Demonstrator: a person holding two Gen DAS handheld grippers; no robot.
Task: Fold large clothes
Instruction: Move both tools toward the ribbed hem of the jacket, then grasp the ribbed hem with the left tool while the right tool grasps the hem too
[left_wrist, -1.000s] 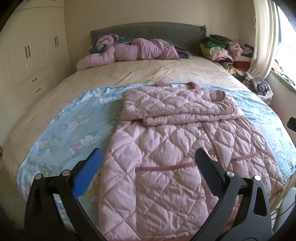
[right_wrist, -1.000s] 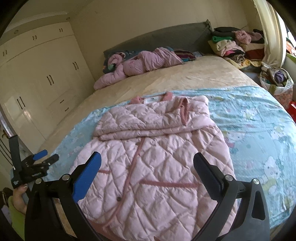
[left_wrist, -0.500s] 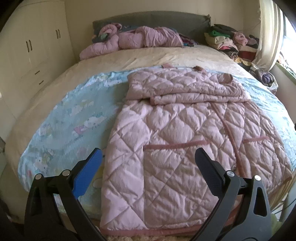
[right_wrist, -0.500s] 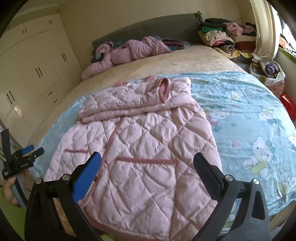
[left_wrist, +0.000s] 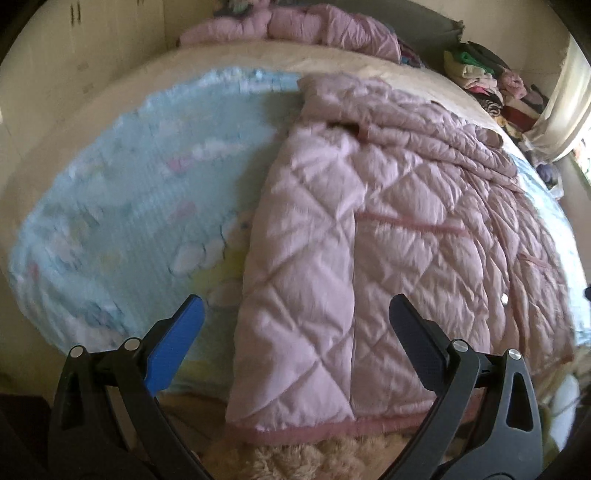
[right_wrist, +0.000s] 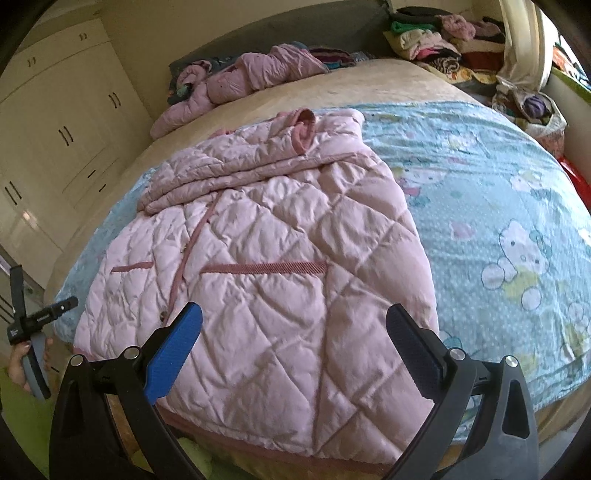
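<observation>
A large pink quilted coat (left_wrist: 369, 229) lies front up on a light blue cartoon-print sheet (left_wrist: 129, 192), sleeves folded across its chest, hem at the near bed edge. My left gripper (left_wrist: 295, 325) is open and empty, just above the coat's near left hem corner. In the right wrist view the coat (right_wrist: 266, 266) fills the middle. My right gripper (right_wrist: 295, 325) is open and empty above the coat's near right hem. The left gripper (right_wrist: 33, 325) also shows at the far left of that view, in a hand.
Another pink garment (right_wrist: 251, 77) lies at the head of the bed by the grey headboard (right_wrist: 295, 29). A pile of folded clothes (right_wrist: 436, 40) stands at the back right. Cream wardrobes (right_wrist: 62, 122) line the left wall. A curtain (left_wrist: 557, 110) hangs right.
Both grippers have come down and closer to the coat's hem at the near bed edge. The left view has swung left and is blurred by motion. Both jaws stay open.
</observation>
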